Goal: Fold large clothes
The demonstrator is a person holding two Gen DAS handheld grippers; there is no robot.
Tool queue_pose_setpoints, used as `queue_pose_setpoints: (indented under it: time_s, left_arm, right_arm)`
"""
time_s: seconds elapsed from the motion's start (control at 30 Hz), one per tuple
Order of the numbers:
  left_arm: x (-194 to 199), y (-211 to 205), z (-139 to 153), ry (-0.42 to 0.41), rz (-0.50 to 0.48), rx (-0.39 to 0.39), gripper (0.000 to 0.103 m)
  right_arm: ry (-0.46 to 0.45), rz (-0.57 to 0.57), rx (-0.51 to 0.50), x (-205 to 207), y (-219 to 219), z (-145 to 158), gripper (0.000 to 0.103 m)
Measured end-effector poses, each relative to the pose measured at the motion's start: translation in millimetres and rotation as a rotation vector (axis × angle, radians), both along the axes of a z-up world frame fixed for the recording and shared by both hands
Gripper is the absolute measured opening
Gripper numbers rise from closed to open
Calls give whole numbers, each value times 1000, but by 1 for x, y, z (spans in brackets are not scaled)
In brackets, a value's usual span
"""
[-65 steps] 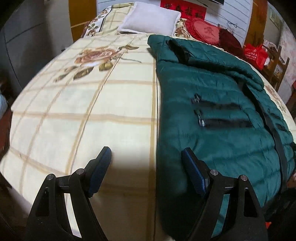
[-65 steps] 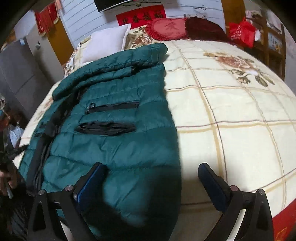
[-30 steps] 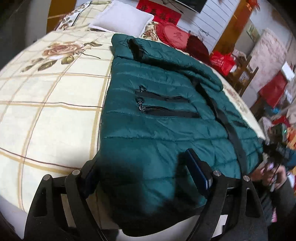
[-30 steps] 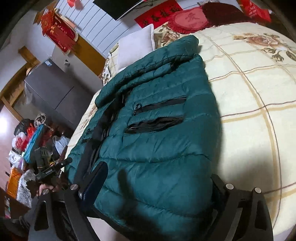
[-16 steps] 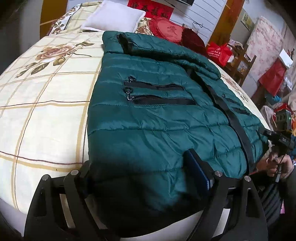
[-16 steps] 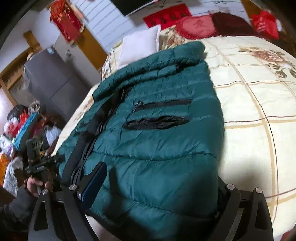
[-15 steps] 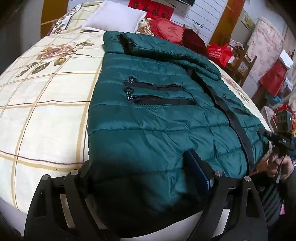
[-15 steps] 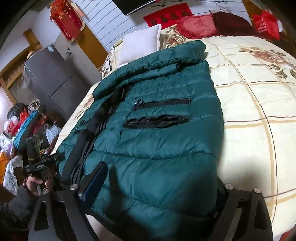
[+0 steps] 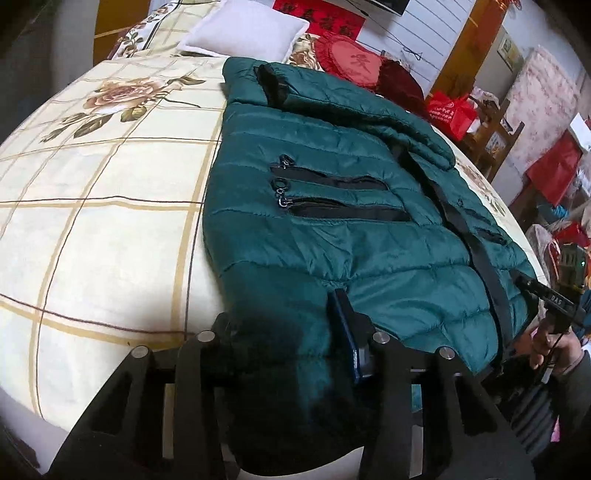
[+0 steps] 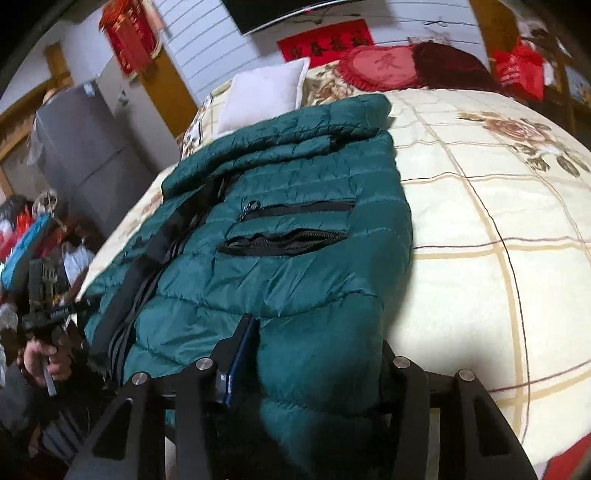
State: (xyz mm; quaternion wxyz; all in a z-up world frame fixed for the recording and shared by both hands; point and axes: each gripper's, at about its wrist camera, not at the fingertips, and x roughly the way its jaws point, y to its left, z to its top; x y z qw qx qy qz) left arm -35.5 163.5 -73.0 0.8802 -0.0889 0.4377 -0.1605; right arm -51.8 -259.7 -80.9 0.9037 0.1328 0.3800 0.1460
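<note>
A dark green puffer jacket (image 9: 332,229) lies front up on the bed, sleeves folded across its top, black zip pockets showing; it also shows in the right wrist view (image 10: 295,229). My left gripper (image 9: 284,325) is shut on the jacket's hem at its left corner, the fabric bunched between the fingers. My right gripper (image 10: 317,343) is shut on the hem at the right corner. Each gripper shows small in the other's view, held in a hand.
The bed (image 9: 92,206) has a cream checked cover with rose prints. A white pillow (image 9: 243,27) and red cushions (image 9: 351,62) lie at the head. Red bags and a wooden chair (image 9: 491,125) stand to the right; a grey cabinet (image 10: 85,147) stands left.
Both grippers moved in over the jacket's bottom corners and closed on the hem; the fabric now puckers at the fingers.
</note>
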Motion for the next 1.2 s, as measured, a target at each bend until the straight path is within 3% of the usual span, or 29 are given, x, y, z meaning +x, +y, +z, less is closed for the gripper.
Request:
queue_pose_setpoints:
  time_s: [0.1,0.2,0.27,0.37,0.63,1.03,1.2]
  left_arm:
    - [0,-3,1,-2,-17,-3,53]
    - [0,-5,2,-11,-18,11,52]
    - [-1,0,4,-20,-3,3,25]
    - [-9,4,14,-59,3,3,13]
    - [-38,14,36,-91,17,11,12]
    - [-78,33,65,-140,63,-146,12]
    - [-94,33,90,-199,51,-204,12]
  right_arm:
    - [18,52,40,2,0,1,49]
    - [9,69,-17,1,5,3,43]
    - [15,60,-10,3,3,2,35]
    - [-25,65,25,-2,-3,12,24]
    - [-85,69,12,-29,1,37,20]
    - [-140,30,24,-65,-24,73,18]
    - [-188,23,97,-78,-36,90,16]
